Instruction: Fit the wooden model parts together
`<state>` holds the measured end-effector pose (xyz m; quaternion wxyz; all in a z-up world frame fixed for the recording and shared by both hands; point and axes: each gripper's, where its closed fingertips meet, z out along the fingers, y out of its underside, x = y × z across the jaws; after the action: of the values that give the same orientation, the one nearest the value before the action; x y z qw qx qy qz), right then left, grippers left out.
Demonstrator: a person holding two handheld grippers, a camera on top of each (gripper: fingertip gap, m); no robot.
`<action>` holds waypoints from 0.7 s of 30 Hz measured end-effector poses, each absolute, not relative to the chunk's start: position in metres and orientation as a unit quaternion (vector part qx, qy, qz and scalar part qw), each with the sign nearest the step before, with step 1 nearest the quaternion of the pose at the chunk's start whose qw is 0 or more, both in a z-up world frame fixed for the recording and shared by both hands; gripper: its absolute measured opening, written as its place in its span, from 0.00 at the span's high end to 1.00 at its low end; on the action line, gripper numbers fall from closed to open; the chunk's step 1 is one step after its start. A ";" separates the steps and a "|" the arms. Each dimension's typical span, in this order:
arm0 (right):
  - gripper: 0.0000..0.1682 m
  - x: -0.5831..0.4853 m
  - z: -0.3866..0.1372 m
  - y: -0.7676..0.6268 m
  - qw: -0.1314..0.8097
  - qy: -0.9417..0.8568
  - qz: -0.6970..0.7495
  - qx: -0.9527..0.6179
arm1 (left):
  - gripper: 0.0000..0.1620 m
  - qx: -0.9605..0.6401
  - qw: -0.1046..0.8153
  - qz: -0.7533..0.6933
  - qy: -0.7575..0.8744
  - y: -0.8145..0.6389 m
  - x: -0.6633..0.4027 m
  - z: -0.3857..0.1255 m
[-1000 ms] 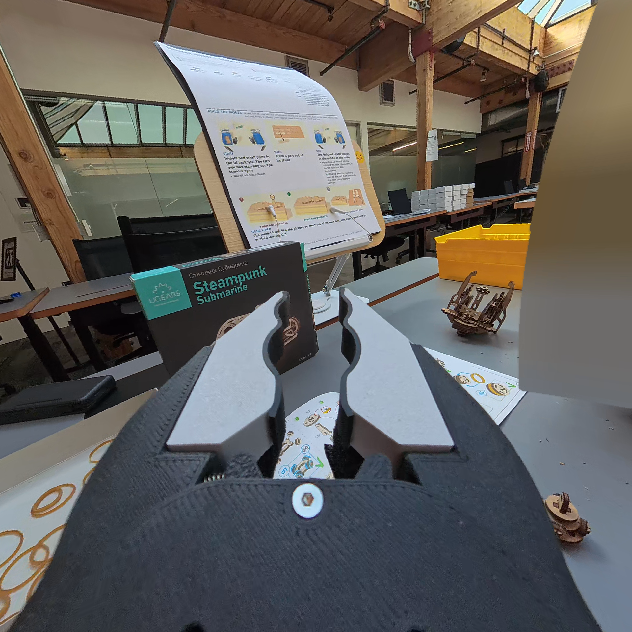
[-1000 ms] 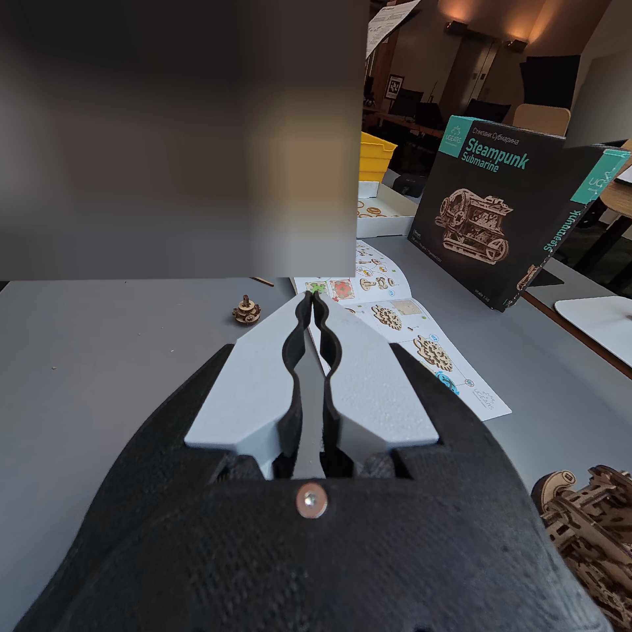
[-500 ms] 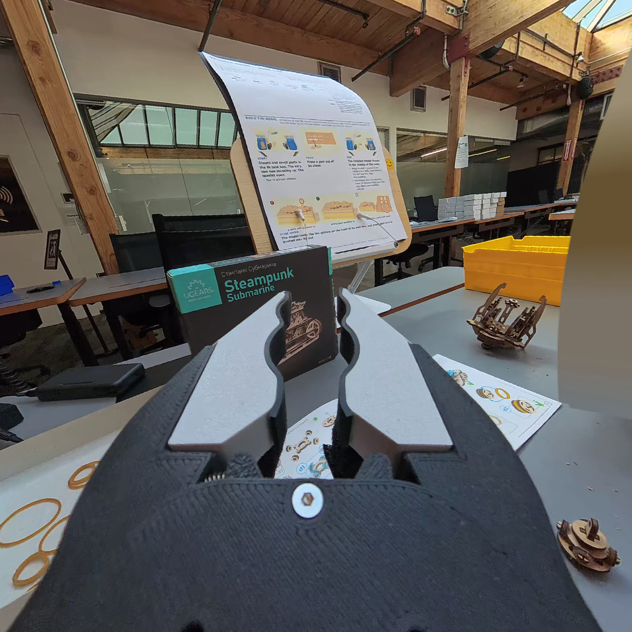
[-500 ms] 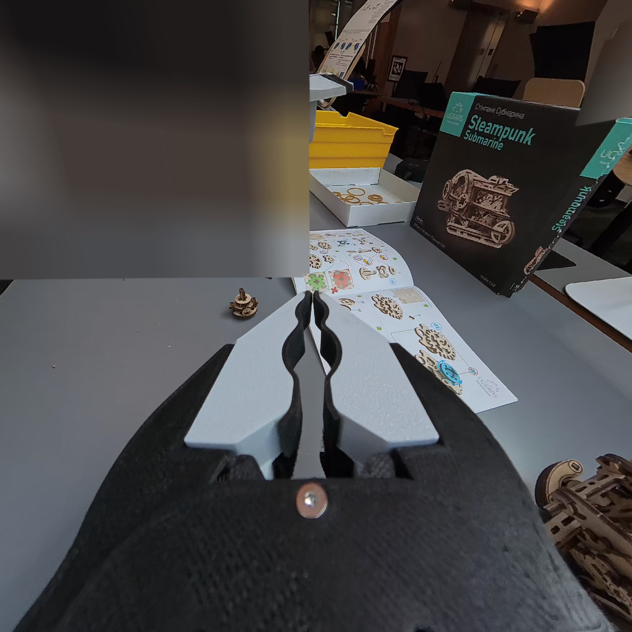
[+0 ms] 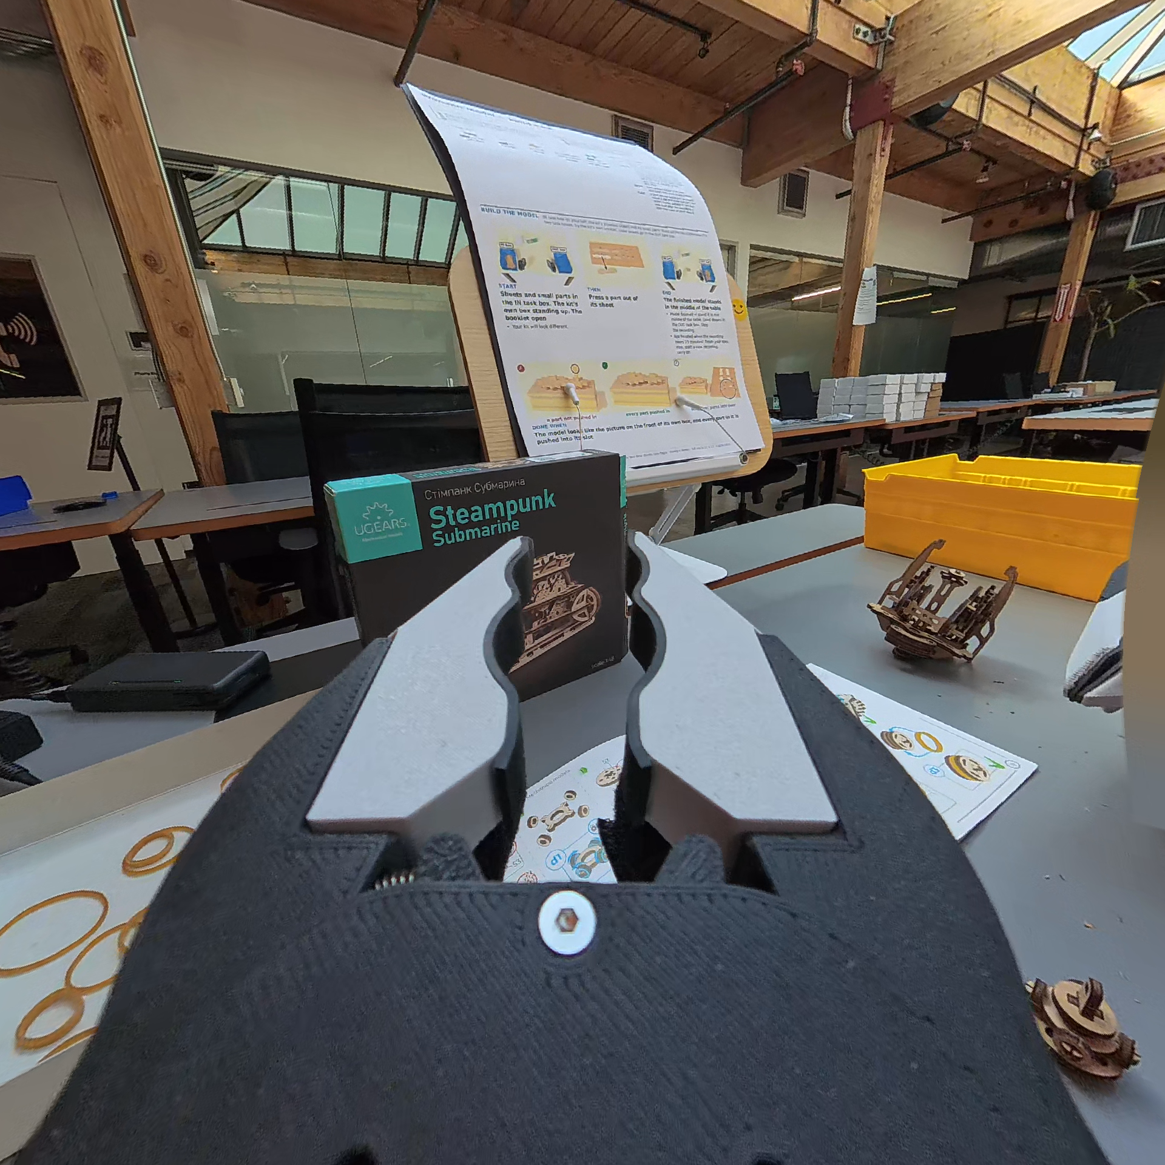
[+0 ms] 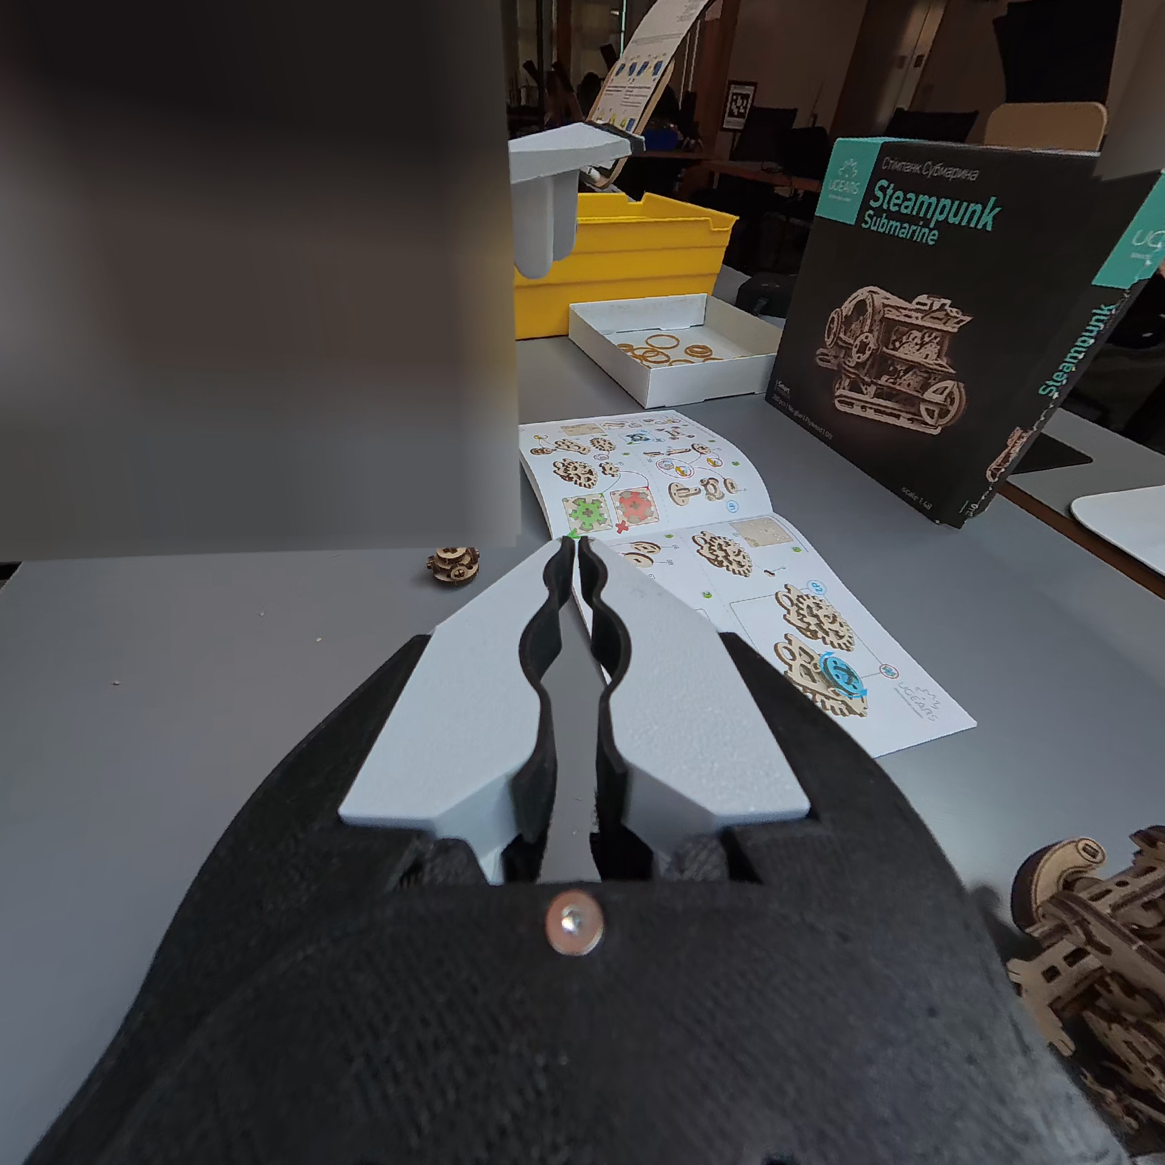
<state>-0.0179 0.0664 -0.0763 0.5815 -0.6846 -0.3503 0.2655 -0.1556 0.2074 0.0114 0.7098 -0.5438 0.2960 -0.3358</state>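
From my feed this reads as a large open-plan workshop or office loft. Overhead I see exposed timber beams point(image 5: 933, 57) and wooden posts point(image 5: 132, 208), with a skylight point(image 5: 1128, 31) in the corner and glass partitions point(image 5: 328, 328) behind. Rows of long grey desks point(image 5: 945, 422) run back into the room, with black office chairs point(image 5: 378, 435) and stacked white boxes point(image 5: 876, 394). A yellow storage bin point(image 5: 996, 523) sits on my grey worktable point(image 5: 819, 605).
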 end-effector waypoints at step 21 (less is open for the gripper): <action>1.00 -0.021 -0.078 0.062 0.575 -0.351 0.278 -0.685 | 0.78 -0.573 0.697 -0.353 0.247 0.221 -0.166 0.002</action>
<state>-0.0213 0.0625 -0.0778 0.5745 -0.6851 -0.3509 0.2784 -0.1665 0.2212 0.0019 0.6975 -0.5727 0.2468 -0.3531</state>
